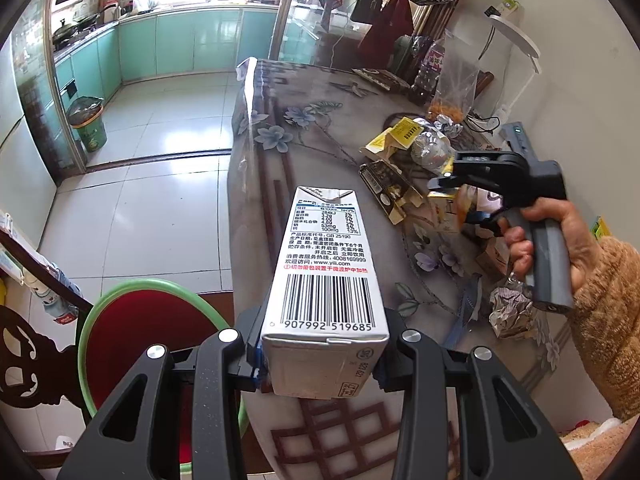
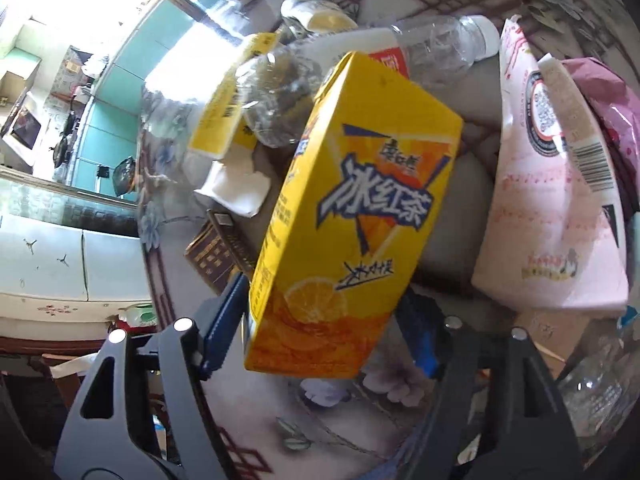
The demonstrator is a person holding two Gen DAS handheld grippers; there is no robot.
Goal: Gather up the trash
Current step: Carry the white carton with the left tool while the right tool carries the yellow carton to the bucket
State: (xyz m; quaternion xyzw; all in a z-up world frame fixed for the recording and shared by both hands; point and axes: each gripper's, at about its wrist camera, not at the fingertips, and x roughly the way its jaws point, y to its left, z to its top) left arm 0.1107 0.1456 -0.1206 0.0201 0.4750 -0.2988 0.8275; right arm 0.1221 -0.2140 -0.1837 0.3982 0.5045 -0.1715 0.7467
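Gripping a white rectangular milk carton with a barcode, the left gripper is clamping it at its near end between both fingers, the carton sticking out forward past the fingertips, above the edge of the floral-patterned glass-topped table. Sitting left of and below the left fingers is a red round basin with a green rim.

The right gripper is straddling a yellow iced-tea drink carton, tilted between its fingers; the left blue pad is touching the carton's edge, the right pad looks slightly apart from it, so a firm grip cannot be confirmed. Beyond the fingertips are lying a crushed clear plastic bottle and, right of the fingers, a pink-white plastic pouch.
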